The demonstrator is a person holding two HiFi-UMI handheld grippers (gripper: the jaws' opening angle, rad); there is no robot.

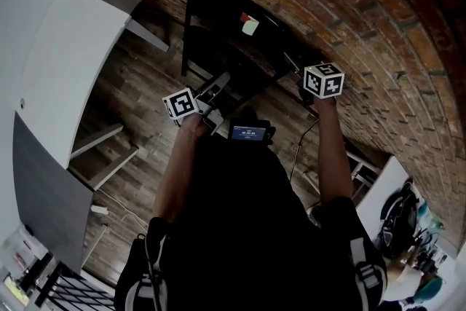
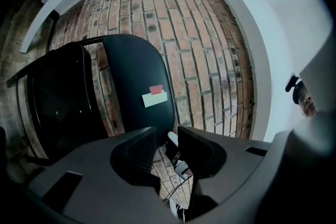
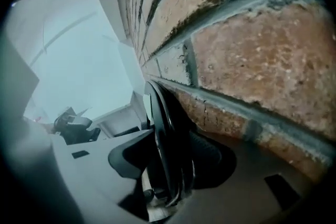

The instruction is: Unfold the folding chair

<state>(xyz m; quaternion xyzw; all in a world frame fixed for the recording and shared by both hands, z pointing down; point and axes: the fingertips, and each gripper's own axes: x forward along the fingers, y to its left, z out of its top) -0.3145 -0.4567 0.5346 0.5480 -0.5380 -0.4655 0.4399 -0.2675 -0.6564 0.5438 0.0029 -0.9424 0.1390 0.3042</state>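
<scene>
Leaning against the brick wall point(image 1: 364, 25), the folding chair point(image 1: 218, 18) stands on the wooden floor point(image 1: 138, 91) at twelve o'clock from the person, its dark panels close together and, by judgement, not yet opened out. A pale sticker point(image 2: 155, 96) marks the panel that faces the room.

The right claw point(image 3: 173, 139) is spread wide, its jaws astride the chair's thin dark edge. That edge rises from the gap toward twelve o'clock in the right gripper view, with the bricks just beside it at three o'clock. The pads flank the edge but do not visibly clamp it, so the claw reads as open. This placement probably prepares a hold on the wall side of the frame, steadying one half while the other swings away.

The left claw point(image 2: 167, 134) is also open, with a moderate gap and nothing between the jaws (only floor and a cable show through). The chair lies beyond it, from ten to twelve o'clock in the left gripper view, near but apart. It likely waits there to take the stickered panel's lower rim.
</scene>
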